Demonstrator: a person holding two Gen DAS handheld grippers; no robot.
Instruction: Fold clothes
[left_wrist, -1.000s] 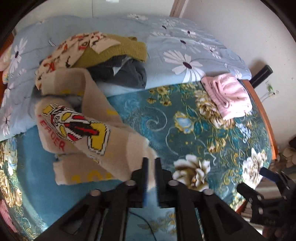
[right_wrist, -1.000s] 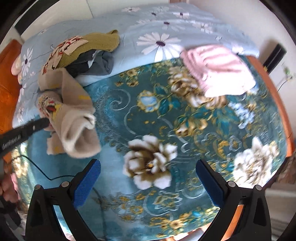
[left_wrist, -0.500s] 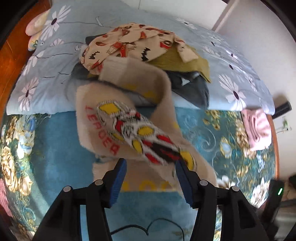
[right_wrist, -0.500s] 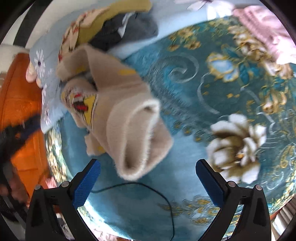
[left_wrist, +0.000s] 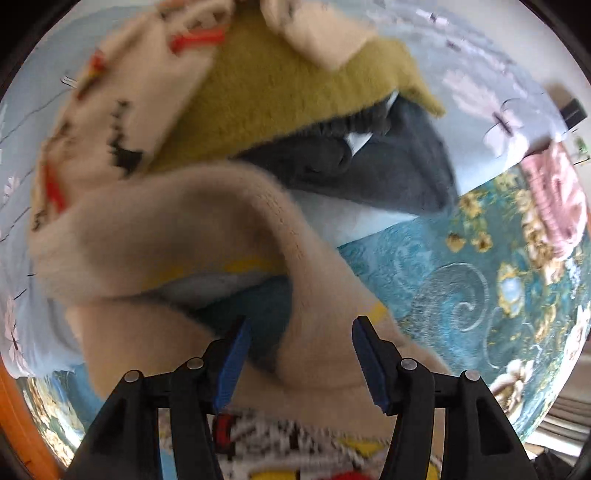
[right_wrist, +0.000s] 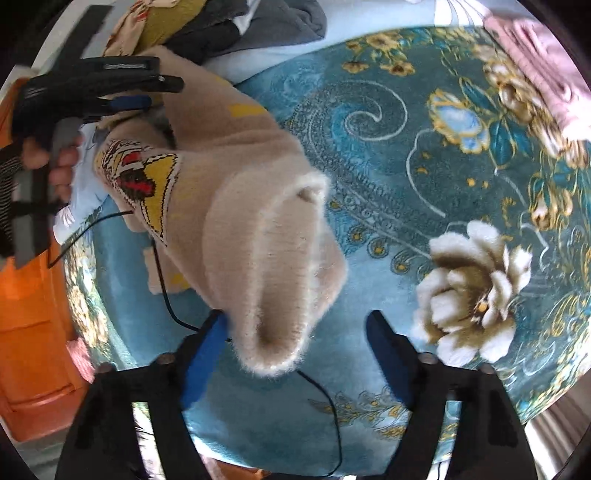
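A bedroom in a home. A bed (right_wrist: 369, 155) wears a teal floral blanket, with a pale blue daisy-print quilt (left_wrist: 491, 85) along its far edge and an orange wooden frame (right_wrist: 33, 314) at its left edge. Loose clothes (left_wrist: 295, 92) are heaped on the quilt, and a plain white wall (left_wrist: 565, 55) rises beyond the far right corner.

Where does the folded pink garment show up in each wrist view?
Left wrist: the pink garment lies at the right edge, on the teal floral bedspread.
Right wrist: the pink garment is at the top right corner, cut off by the frame.
Shared landmark: the beige sweater.
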